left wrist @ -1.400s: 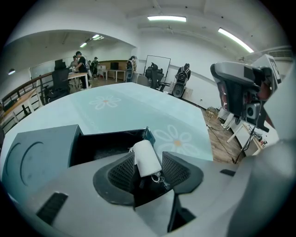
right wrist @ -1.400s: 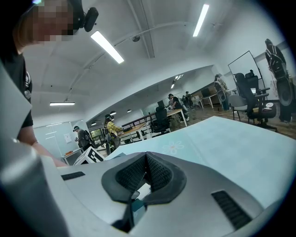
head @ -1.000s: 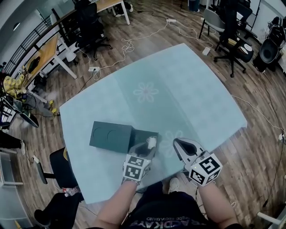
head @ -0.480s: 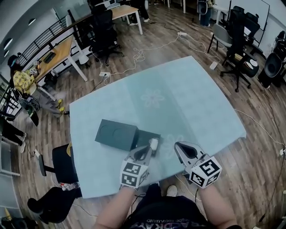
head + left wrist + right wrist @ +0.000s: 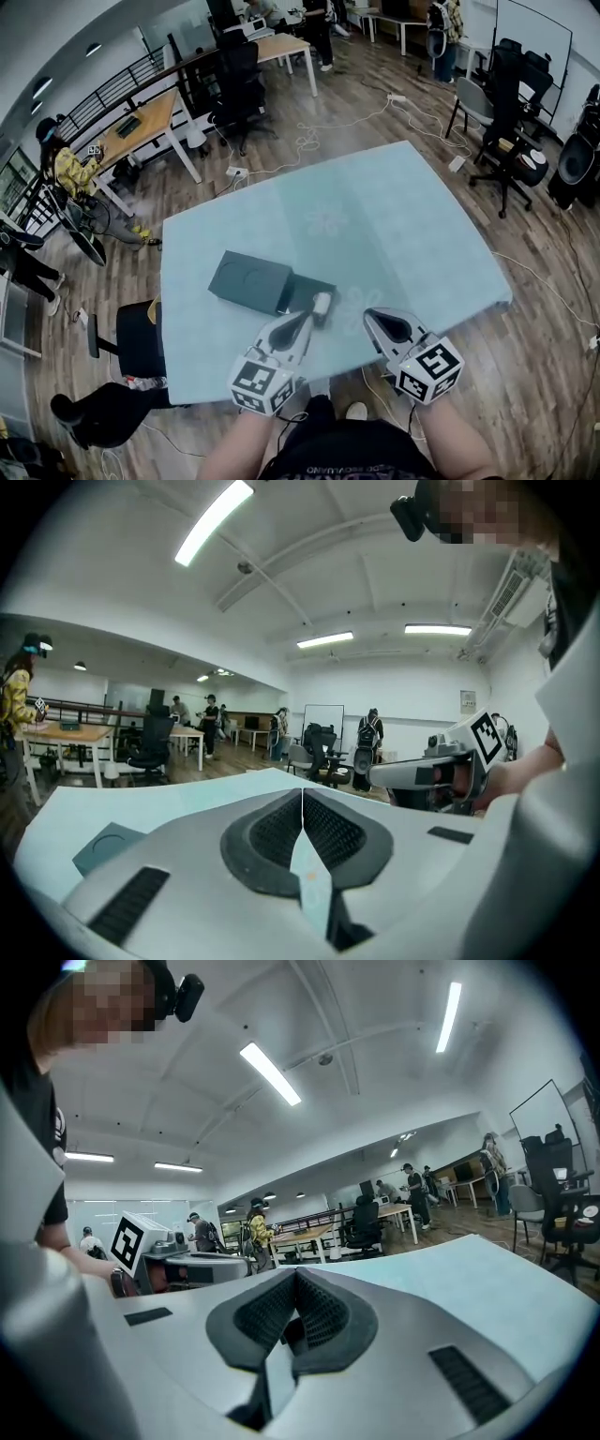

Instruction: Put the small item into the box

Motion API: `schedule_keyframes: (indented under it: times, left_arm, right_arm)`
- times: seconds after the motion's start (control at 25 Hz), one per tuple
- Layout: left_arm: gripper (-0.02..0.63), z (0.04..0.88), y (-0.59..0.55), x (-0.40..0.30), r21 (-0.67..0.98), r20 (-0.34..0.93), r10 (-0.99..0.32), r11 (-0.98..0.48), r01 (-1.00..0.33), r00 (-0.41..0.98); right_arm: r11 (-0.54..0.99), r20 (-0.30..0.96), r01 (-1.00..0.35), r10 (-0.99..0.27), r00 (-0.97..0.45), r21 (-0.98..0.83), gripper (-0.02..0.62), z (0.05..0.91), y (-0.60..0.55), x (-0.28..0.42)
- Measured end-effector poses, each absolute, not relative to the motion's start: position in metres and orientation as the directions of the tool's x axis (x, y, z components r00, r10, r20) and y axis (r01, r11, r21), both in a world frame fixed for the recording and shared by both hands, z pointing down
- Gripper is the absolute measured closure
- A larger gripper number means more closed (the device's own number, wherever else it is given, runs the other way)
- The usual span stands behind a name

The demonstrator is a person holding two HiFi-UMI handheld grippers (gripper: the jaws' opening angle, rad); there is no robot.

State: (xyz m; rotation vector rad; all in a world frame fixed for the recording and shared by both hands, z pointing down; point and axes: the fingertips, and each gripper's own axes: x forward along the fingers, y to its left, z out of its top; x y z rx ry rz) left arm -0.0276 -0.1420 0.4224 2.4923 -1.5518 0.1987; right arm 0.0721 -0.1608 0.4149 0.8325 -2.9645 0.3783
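A dark box lies on the pale blue table (image 5: 394, 225), its lid (image 5: 248, 278) set to the left of the open base (image 5: 302, 291). The small white item (image 5: 321, 305) rests in the base at its right end. My left gripper (image 5: 302, 322) hovers just short of the box, its tip close to the item, jaws shut with nothing between them. In the left gripper view the left gripper (image 5: 302, 803) shows its pads pressed together, and a corner of the lid (image 5: 106, 844) sits at the left. My right gripper (image 5: 373, 319) stays right of the box, shut and empty (image 5: 294, 1283).
The table's near edge runs just under both grippers. An office chair (image 5: 136, 337) stands at the table's left corner. Desks, chairs, floor cables and several people fill the room beyond.
The left gripper's jaws have closed and it has drawn back a little from the box. The white item stays in the base. The head view has tilted up slightly.
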Motion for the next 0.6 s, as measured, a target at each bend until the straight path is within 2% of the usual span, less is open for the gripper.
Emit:
schedule_keyframes:
  times: [0.6]
  left_arm:
    - [0.571,0.399,-0.056,-0.043,0.068,0.177,-0.908,-0.374,-0.925,0.38]
  right_arm:
    - [0.883,0.099,-0.409,-0.397,-0.913,-0.231,0.577,0.413,-0.091,0.043]
